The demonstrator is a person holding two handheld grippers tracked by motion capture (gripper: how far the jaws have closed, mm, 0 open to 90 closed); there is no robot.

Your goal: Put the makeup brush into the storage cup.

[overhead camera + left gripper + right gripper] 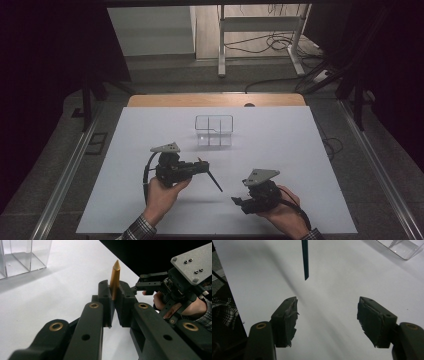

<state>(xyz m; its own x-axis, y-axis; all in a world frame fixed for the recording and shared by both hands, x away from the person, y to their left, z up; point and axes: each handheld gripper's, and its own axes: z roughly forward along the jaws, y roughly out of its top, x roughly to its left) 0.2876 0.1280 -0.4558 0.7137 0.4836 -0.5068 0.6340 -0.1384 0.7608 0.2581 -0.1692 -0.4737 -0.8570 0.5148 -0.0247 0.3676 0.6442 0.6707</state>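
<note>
A slim pen with a dark shaft (pixel 214 181) and a gold pointed end (pixel 115 273) is clamped crosswise in my left gripper (pixel 201 167). Its jaws are shut on the pen (pixel 114 290), and the gold end sticks up past them. The dark shaft slants down toward my right gripper (pixel 237 201). In the right gripper view the shaft's end (pixel 305 262) hangs above the white table, ahead of my right gripper (pixel 327 315), which is open and holds nothing. The right gripper (pixel 160 282) and its hand also appear in the left gripper view.
A clear plastic box with dividers (pixel 215 130) stands on the white table top (pixel 280 150) beyond both grippers, and is also seen as the box (pixel 20 257) and its corner (pixel 403 247). A wooden table edge (pixel 215 100) and dark floor with cables lie behind.
</note>
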